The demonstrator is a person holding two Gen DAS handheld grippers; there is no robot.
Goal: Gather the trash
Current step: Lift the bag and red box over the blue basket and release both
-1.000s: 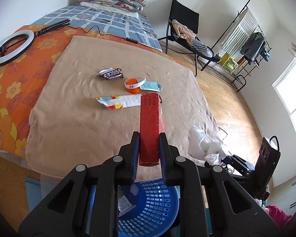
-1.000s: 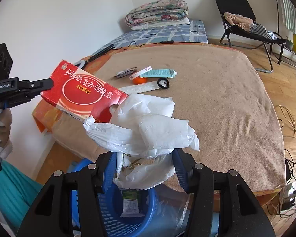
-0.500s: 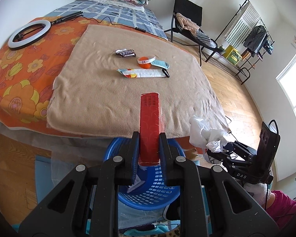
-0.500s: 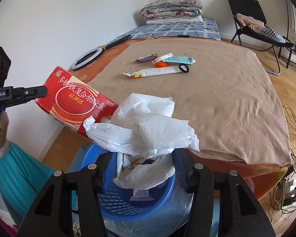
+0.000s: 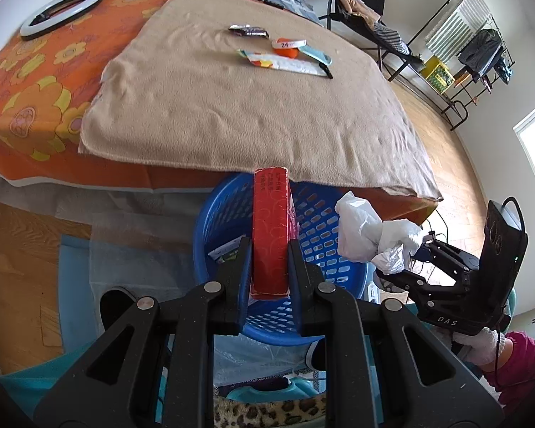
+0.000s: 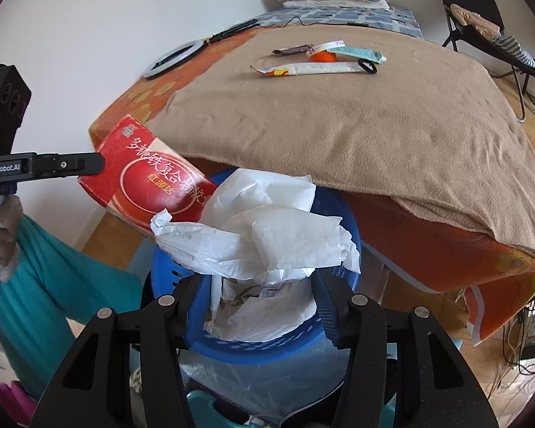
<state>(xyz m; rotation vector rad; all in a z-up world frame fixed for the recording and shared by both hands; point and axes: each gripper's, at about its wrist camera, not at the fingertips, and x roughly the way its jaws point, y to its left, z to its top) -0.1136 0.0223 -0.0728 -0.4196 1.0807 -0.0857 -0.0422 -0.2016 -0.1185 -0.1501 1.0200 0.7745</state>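
My left gripper (image 5: 269,249) is shut on a red box (image 5: 271,228) and holds it on edge over the blue basket (image 5: 324,224) at the foot of the bed. The red box (image 6: 153,178) also shows in the right wrist view, held from the left. My right gripper (image 6: 260,285) is shut on a crumpled white plastic bag (image 6: 264,235) above the same basket (image 6: 253,346). That bag (image 5: 367,235) and the right gripper show at the right of the left wrist view. A small packet (image 5: 228,249) lies in the basket.
On the tan blanket (image 5: 253,107) lie a long wrapper (image 5: 285,64), a dark wrapper (image 5: 249,30), an orange item with a white band (image 5: 289,48), a teal tube (image 6: 360,53) and a black ring (image 6: 367,66). A ring light (image 5: 60,10) lies on the orange sheet.
Both grippers have drawn back from the bed and dropped toward the blue basket. The red box and the white bag now hang over the basket instead of over the blanket.
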